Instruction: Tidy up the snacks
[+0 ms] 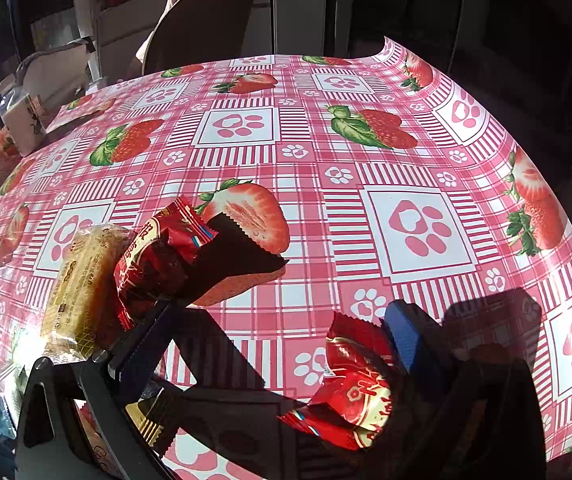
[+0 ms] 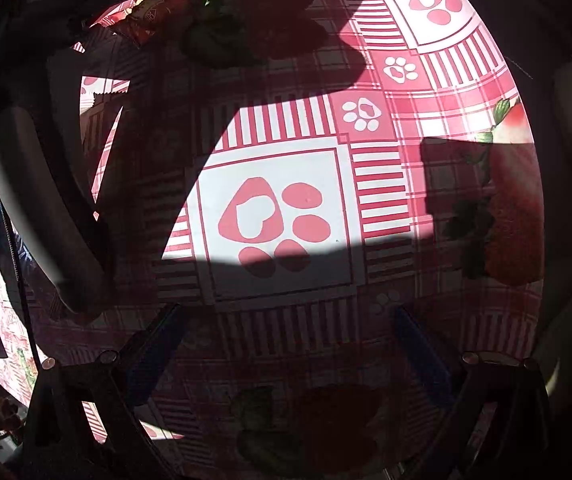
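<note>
Left wrist view: your left gripper (image 1: pixel 282 320) spread wide, nothing gripped. Red snack packet (image 1: pixel 356 388) lies against inner face of right finger (image 1: pixel 404 336). Second red packet (image 1: pixel 154 260) and yellow wrapped cake (image 1: pixel 78 292) sit just outside left finger. Right wrist view: your right gripper (image 2: pixel 290 320) wide open, empty, over strawberry tablecloth (image 2: pixel 374 152).

I see a pink-and-white plaid tablecloth (image 1: pixel 326 208) printed with strawberries and paw prints, two red-and-gold snack packets (image 1: pixel 154 264), and a yellow-gold wrapped cake (image 1: pixel 78 288).
</note>
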The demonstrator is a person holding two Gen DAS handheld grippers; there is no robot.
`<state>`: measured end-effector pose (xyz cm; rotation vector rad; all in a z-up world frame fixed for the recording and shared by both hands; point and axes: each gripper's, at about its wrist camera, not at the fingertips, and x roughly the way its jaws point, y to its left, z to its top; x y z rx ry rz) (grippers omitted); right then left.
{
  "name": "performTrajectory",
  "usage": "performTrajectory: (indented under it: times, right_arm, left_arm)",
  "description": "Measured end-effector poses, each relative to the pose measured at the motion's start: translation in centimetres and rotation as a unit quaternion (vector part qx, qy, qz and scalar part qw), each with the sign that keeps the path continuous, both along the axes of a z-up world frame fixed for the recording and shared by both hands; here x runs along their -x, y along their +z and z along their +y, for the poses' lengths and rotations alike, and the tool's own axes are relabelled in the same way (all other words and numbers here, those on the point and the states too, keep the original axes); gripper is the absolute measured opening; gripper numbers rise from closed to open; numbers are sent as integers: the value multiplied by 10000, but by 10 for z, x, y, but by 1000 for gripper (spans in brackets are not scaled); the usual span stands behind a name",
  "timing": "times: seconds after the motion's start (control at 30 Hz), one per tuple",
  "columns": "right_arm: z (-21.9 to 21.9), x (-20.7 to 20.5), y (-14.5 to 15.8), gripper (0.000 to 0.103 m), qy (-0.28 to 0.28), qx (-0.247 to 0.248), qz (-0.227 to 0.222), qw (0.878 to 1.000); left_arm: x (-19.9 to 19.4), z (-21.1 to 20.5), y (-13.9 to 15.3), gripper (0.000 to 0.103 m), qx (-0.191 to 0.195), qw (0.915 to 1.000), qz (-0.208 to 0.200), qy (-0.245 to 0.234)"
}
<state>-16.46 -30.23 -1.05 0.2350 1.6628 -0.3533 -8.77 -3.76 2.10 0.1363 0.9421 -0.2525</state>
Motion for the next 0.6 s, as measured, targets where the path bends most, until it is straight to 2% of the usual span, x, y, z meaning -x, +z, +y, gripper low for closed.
performTrajectory:
  times: [0.17, 0.2, 0.53, 0.6]
  right_arm:
    - [0, -1, 0, 103, 6, -11, 2, 10000]
    - [0, -2, 0, 103, 8, -31, 25, 10000]
    - [-9, -27, -11, 103, -89, -224, 409, 9989]
    - [-10, -32, -13, 103, -103, -245, 457, 9986]
  left_arm:
    - [1, 2, 1, 103, 1, 10000, 1, 2]
    - [-4, -16, -7, 103, 1, 10000, 3, 0]
    - [-3, -16, -7, 103, 4, 10000, 3, 3]
    - [-15, -37, -12, 103, -2, 10000, 24, 9]
